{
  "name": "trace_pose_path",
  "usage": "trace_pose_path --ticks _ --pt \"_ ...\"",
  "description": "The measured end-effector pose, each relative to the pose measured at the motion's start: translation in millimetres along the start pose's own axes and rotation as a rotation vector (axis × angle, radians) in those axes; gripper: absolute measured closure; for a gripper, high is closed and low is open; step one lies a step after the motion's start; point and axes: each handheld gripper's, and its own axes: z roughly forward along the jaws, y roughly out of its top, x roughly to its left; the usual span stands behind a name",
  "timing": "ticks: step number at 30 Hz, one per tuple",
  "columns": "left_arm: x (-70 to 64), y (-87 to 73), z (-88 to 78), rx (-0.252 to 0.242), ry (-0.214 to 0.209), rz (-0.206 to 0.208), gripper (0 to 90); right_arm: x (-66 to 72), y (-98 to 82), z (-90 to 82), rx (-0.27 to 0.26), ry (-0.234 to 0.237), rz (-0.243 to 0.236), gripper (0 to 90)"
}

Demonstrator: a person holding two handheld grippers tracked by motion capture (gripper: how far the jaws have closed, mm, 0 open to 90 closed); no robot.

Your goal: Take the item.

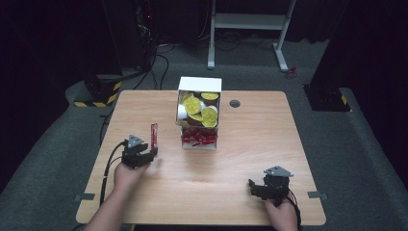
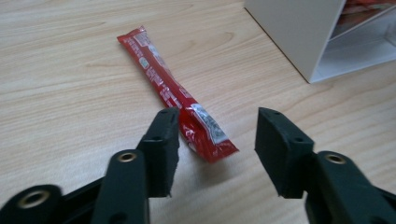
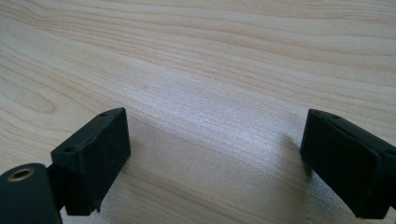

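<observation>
One long, flat red sachet (image 2: pixel 175 91) of glossy crinkled foil lies on the pale wood-grain table (image 2: pixel 60 79), its near end just ahead of the left gripper (image 2: pixel 217 135), beside one matte black jaw. Nothing sits between the half-open jaws. The right gripper (image 3: pixel 215 154) stands wide over bare wood. A white box (image 1: pixel 199 113) holds yellow-lidded cups.

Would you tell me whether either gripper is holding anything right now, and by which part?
Nothing is held. The red sachet lies flat on the table before the left gripper, whose jaws stand apart. The right gripper is open over bare wood.
</observation>
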Motion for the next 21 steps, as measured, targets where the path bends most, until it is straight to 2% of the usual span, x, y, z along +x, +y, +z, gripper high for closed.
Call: trace_pose_path --ticks 5,14,21 --pt "1.6 -7.7 -19.2 -0.024 -0.022 -0.016 41.8 -0.2 -0.1 -0.1 -0.001 0.001 -0.004 8.3" --pt "1.2 -24.8 -51.8 -0.031 -0.042 -0.006 35.1 -0.4 -0.2 -0.1 -0.002 0.001 -0.009 8.4" --pt "-0.1 -48.4 -62.7 -0.023 -0.051 0.008 32.4 -0.5 -0.3 -0.3 -0.001 -0.001 -0.012 8.4"
